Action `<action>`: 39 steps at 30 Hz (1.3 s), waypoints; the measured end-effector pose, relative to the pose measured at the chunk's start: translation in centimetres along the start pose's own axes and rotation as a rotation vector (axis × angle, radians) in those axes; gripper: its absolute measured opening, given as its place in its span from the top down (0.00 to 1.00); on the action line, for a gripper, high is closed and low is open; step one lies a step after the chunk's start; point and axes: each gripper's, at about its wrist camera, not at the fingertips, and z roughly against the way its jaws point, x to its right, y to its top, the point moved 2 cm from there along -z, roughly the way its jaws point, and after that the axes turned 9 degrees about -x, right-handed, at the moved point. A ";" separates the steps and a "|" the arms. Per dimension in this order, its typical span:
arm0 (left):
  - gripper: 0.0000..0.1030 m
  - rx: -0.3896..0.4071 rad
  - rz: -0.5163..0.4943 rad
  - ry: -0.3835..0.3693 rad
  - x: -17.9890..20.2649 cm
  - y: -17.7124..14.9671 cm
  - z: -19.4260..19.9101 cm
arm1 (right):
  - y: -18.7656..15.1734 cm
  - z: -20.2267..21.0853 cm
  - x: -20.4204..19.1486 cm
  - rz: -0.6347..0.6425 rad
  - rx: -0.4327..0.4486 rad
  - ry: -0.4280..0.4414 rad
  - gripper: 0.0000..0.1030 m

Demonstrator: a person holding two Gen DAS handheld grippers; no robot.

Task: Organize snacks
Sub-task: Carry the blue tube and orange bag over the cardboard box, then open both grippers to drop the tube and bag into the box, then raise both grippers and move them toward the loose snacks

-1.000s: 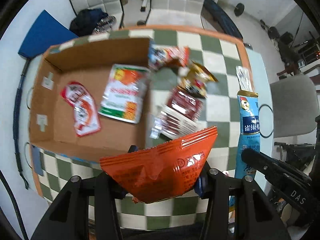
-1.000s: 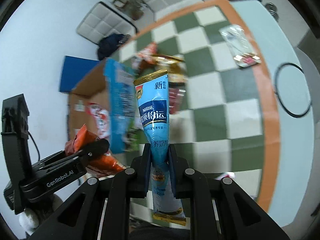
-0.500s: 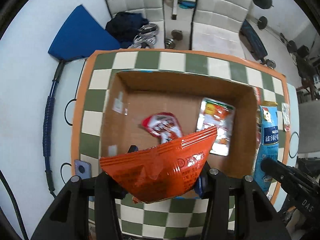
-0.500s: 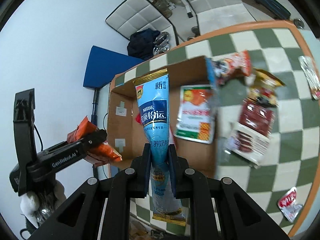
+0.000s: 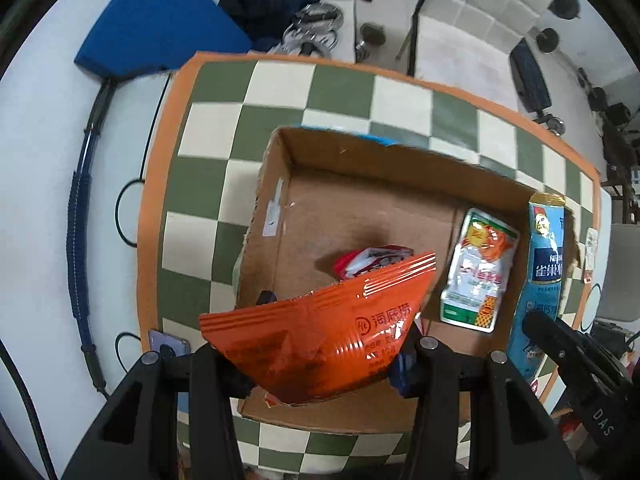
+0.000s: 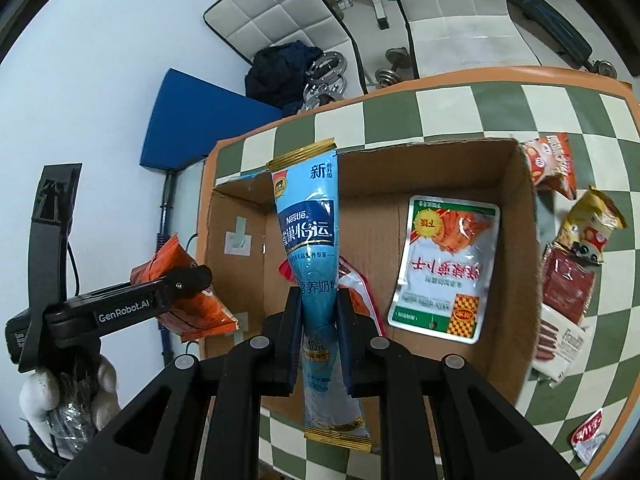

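My left gripper [image 5: 320, 360] is shut on an orange snack bag [image 5: 320, 340] and holds it above the near side of an open cardboard box [image 5: 360, 216]. My right gripper [image 6: 319, 320] is shut on a blue Nestle pouch [image 6: 310, 232], held upright over the same box [image 6: 440, 164]. Inside the box lie a white-and-green packet [image 6: 444, 268] and a red-and-white packet [image 5: 372, 258], partly hidden by what I hold. The blue pouch [image 5: 544, 264] shows at the right in the left wrist view, and the orange bag [image 6: 184, 292] at the left in the right wrist view.
The box stands on a green-and-cream checkered table with an orange rim [image 5: 160, 184]. Several loose snack packets [image 6: 568, 272] lie right of the box, and a small red one [image 6: 588, 436] lies near the table edge. A phone [image 5: 168, 346] lies at the table's near left edge. Chairs stand beyond.
Both grippers have swung left with their loads, from above the loose snacks to above the box. In the left wrist view the box has shifted right and nearer.
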 end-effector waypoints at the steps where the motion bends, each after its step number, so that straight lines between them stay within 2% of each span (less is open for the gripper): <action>1: 0.55 -0.011 0.002 -0.009 -0.2 0.2 -0.4 | 0.4 -0.5 0.2 -0.006 -0.009 -0.002 0.80; 2: 0.54 -0.023 0.004 -0.018 -0.4 0.4 -0.7 | 0.7 -0.9 0.3 -0.011 -0.010 -0.018 0.78; 4: 0.51 -0.032 0.001 -0.019 -0.6 0.6 -1.0 | 1.2 -1.5 0.4 -0.005 -0.005 -0.049 0.58; 5: 0.46 -0.030 0.001 -0.023 -0.7 0.6 -1.1 | 1.4 -1.6 0.4 -0.006 -0.001 -0.051 0.35; 6: 0.42 -0.024 0.001 -0.026 -0.8 0.6 -1.1 | 1.4 -1.7 0.5 -0.006 0.002 -0.046 0.25; 8: 0.31 -0.010 0.001 -0.023 -0.9 0.6 -0.8 | 1.6 -1.6 0.6 -0.007 0.005 -0.047 0.24; 10: 0.22 0.005 -0.003 -0.020 -0.9 0.6 -0.5 | 1.5 -1.5 0.6 0.001 0.009 -0.063 0.19; 12: 0.17 0.017 -0.005 -0.017 -0.9 0.6 -0.1 | 1.4 -1.2 0.4 0.015 0.010 -0.087 0.16; 17: 0.17 0.052 -0.018 -0.017 -0.5 -0.3 1.1 | 0.4 -0.8 -0.4 0.061 0.004 -0.153 0.13; 29: 0.17 0.173 -0.075 0.021 1.2 -5.1 4.7 | -2.8 1.1 -1.1 0.084 0.026 -0.203 0.12; 32: 0.13 0.206 -0.087 0.037 1.6 -6.7 5.7 | -4.0 2.0 -1.4 0.099 0.047 -0.225 0.08; 39: 0.12 0.285 -0.109 0.029 2.2 -10.4 7.7 | -7.1 5.0 -2.8 0.156 0.125 -0.292 0.07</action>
